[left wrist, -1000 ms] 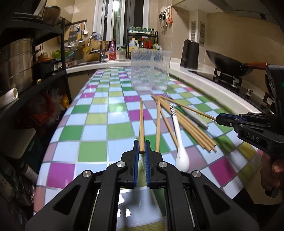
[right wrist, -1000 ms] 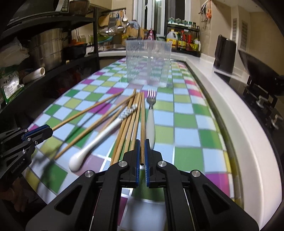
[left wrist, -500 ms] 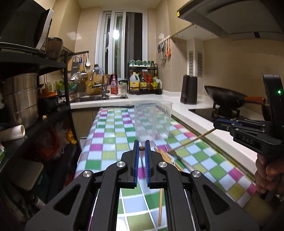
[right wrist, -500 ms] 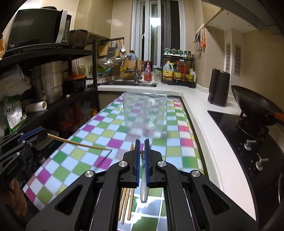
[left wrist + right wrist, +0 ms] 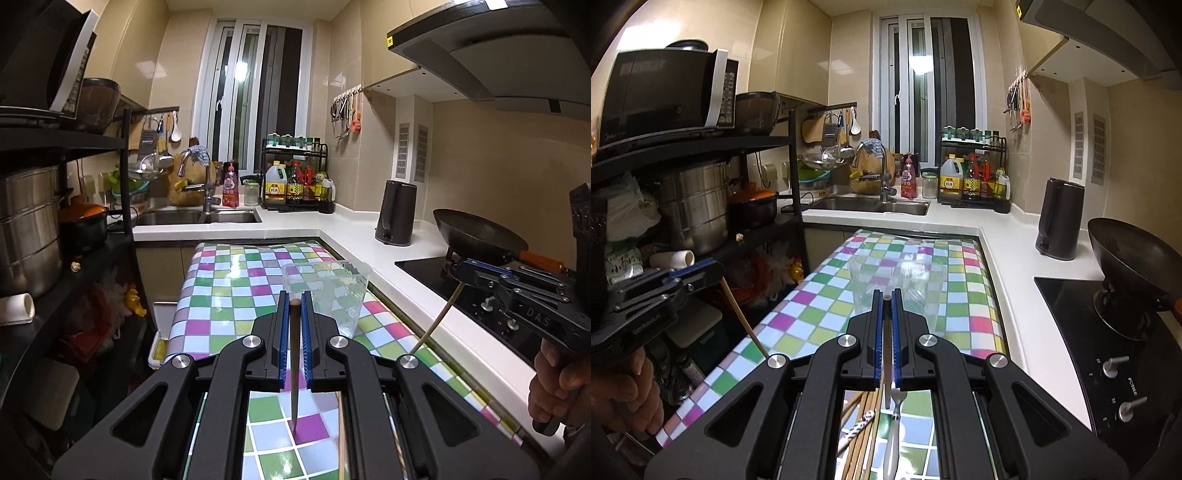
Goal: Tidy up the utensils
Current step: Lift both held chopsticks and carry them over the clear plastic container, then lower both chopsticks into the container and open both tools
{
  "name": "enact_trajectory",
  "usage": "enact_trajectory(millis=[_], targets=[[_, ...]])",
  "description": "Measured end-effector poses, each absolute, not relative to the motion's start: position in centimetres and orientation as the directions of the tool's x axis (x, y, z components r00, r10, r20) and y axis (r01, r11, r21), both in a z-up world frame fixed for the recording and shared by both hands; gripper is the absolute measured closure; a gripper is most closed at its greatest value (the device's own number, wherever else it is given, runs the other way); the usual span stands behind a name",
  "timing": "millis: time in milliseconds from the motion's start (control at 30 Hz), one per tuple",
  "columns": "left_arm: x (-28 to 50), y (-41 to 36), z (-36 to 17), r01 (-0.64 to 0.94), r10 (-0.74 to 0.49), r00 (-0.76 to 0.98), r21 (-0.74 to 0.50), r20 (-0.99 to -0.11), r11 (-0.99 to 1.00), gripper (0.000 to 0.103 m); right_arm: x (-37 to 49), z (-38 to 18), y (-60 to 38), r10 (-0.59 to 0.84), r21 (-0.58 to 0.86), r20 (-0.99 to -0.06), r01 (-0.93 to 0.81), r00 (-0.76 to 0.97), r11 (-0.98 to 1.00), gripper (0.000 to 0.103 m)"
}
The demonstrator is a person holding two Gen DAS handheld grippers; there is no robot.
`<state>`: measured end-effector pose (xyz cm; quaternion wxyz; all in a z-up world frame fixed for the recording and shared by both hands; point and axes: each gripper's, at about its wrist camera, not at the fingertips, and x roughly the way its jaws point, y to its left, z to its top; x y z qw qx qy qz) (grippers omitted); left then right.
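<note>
Left wrist view: the left tongs (image 5: 294,314) are closed on a chopstick (image 5: 294,365), which hangs near-vertical between the blue pads, blunt end up at the fingertips and thin tip down over the checkered bench (image 5: 221,295). Across from it the right tongs (image 5: 466,270) are raised over the stove side, a bare hand (image 5: 557,384) wrapped round the grip — they pinch a second chopstick (image 5: 437,319) that slants down toward the bench. Right wrist view shows that second stick (image 5: 887,354) upright between nearly shut pads. Just past both tongs a clear plastic container (image 5: 327,291) stands upright on the bench. Below the right tongs lie the remaining chopsticks (image 5: 862,424), a patterned white spoon (image 5: 858,428) and a fork (image 5: 895,417) — side by side on the bench.
</note>
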<state>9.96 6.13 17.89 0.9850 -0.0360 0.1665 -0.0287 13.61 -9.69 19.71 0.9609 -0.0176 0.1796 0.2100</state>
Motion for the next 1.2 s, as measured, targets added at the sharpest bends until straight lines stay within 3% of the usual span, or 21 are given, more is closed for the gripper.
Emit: enact_trajectory(millis=[333, 633, 833, 1200], targets=[[16.1, 7.2, 24.5, 0.075, -0.116, 0.929, -0.128, -0.350, 0.989, 0.096, 18.5, 27.7, -10.5, 0.423, 0.064, -0.347, -0.428, 0.837, 0.901, 0.098], [22.9, 6.8, 32.3, 0.091, -0.119, 0.961, -0.119, -0.250, 0.989, 0.096, 25.1, 34.6, -10.3, 0.426, 0.070, -0.275, -0.424, 0.862, 0.903, 0.098], [27.6, 6.0, 31.1, 0.097, -0.126, 0.955, -0.118, -0.267, 0.988, 0.096, 30.2, 31.7, -9.3, 0.418, 0.080, -0.311, -0.415, 0.853, 0.906, 0.098], [33.9, 5.8, 22.2, 0.102, -0.155, 0.881, -0.141, -0.447, 0.985, 0.096, 35.4, 23.3, -8.7, 0.398, 0.118, -0.467, -0.391, 0.789, 0.913, 0.098]])
